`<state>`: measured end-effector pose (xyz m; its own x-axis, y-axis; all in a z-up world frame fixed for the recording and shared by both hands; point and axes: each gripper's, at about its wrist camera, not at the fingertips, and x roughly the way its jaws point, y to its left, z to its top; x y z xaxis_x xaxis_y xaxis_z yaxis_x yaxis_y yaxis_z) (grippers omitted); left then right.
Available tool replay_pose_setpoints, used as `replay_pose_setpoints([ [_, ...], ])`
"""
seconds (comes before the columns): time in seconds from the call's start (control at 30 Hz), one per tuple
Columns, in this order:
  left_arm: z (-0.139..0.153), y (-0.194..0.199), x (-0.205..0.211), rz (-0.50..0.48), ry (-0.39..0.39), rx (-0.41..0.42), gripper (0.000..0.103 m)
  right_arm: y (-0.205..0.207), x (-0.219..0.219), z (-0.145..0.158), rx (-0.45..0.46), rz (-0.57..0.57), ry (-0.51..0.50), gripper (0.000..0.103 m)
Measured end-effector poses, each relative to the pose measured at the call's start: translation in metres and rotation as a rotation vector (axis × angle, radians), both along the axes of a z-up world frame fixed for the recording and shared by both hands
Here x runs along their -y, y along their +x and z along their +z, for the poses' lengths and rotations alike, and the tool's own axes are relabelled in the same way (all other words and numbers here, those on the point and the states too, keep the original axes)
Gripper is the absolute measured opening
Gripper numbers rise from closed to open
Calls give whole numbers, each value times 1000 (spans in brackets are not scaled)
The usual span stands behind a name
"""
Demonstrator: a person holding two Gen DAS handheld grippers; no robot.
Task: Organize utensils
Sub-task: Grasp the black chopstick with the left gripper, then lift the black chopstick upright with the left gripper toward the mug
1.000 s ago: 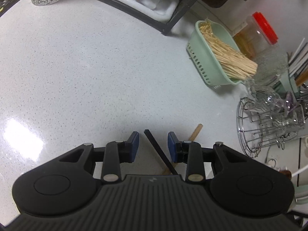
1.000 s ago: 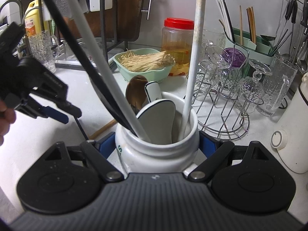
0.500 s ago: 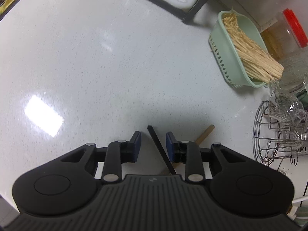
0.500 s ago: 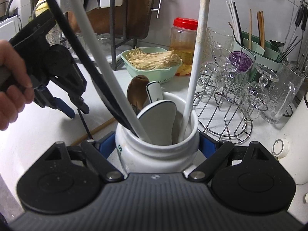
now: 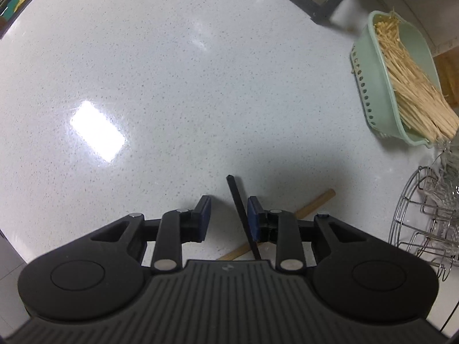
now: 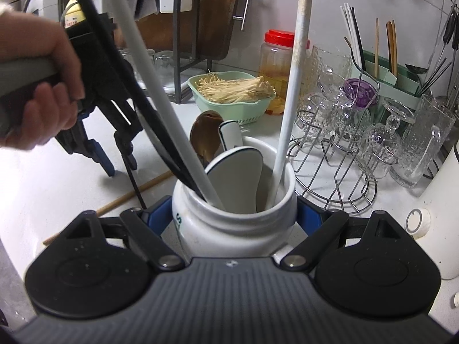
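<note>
A black chopstick (image 5: 240, 212) lies between the jaws of my left gripper (image 5: 228, 199), which points almost straight down at the white countertop (image 5: 172, 86). The chopstick rests against the right pad (image 5: 253, 215), the left pad stands apart from it, so the gripper is open. Under the black chopstick a wooden chopstick (image 5: 315, 203) lies crosswise. My right gripper (image 6: 233, 215) is shut on a white ceramic jar (image 6: 243, 235) that holds long white and black chopsticks and several spoons. In the right wrist view a person's hand (image 6: 43, 100) holds the left gripper (image 6: 122, 169) just left of the jar.
A green basket of enoki mushrooms (image 5: 401, 86) sits at the back right, beside a wire rack with glasses (image 6: 344, 172). A red-lidded jar (image 6: 276, 57), a green utensil holder (image 6: 384, 74) and a black dish rack (image 6: 178, 57) line the wall. A white appliance (image 6: 441, 200) stands at the right.
The left gripper tipped more steeply downward and shifted over the counter towards the jar, its jaws a little narrower around the black chopstick. The right gripper kept still on the jar.
</note>
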<state>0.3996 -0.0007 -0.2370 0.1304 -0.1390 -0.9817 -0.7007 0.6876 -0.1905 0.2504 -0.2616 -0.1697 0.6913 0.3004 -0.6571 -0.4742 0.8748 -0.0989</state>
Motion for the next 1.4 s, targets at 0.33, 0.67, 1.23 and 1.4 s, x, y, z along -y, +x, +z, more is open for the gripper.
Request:
replay_pose_setpoints([
  [0.33,3,25,7,-39,22,-54,32,-6,1,0,3,-17,-1,91],
  [0.67,13,28,-1,-132,69,2,7,-13,-3,2,-15,-73,-18,91],
  [1.23,93,-42,-9,-276,26,433,6,-21,-20,2,-30,-202,-39,91],
  [1.4,108,-66,-6,-318,19,551,6,-32,-25,2,-26,-247,-41,91],
])
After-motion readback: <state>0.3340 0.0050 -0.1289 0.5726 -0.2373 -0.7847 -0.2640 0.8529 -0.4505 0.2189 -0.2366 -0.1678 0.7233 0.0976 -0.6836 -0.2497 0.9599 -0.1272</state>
